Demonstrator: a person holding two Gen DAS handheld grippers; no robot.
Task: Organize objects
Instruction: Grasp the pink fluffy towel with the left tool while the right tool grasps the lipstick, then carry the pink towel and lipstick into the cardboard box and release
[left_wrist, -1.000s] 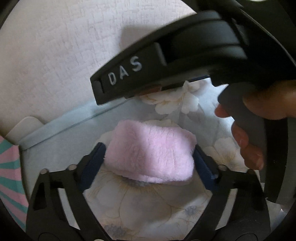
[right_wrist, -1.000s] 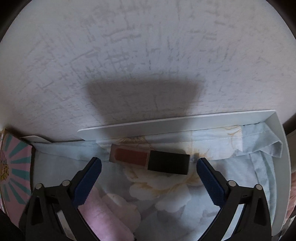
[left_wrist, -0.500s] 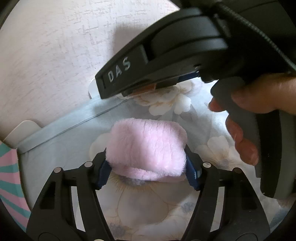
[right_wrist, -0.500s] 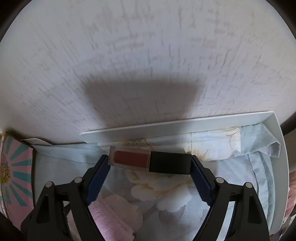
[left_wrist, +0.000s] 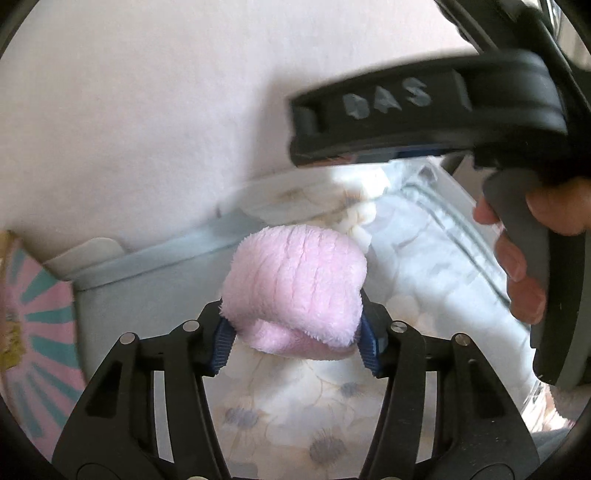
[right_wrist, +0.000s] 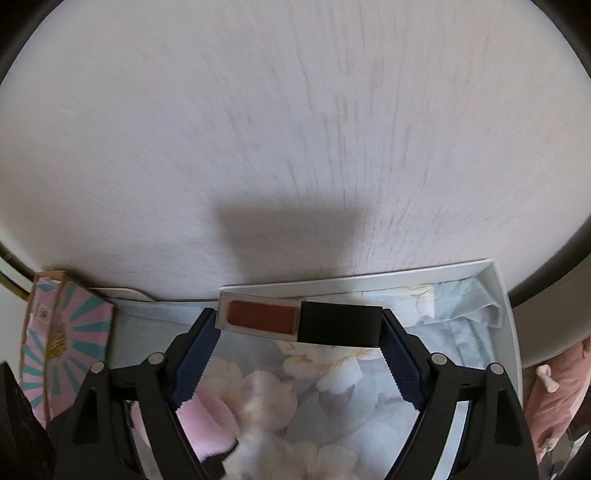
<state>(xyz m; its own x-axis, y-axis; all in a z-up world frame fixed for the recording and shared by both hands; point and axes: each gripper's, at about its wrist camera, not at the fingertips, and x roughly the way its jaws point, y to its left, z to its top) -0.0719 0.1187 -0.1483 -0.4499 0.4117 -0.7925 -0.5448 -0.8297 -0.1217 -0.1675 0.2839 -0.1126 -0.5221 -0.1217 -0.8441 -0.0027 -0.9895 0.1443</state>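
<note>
Left gripper pinches a pink fluffy cloth between its blue pads, the cloth bunched and bulging above the fingertips, held over the floral fabric that lines a white tray. Right gripper clamps a lip gloss tube lengthwise, red end toward the left finger, black cap toward the right finger, just in front of the tray's back wall. In the left wrist view the right gripper body, marked DAS, is at upper right, blurred, with the right hand on its handle. A pink and teal striped box sits left of the tray, against the white wall. More pink cloth shows low in the right wrist view.
</note>
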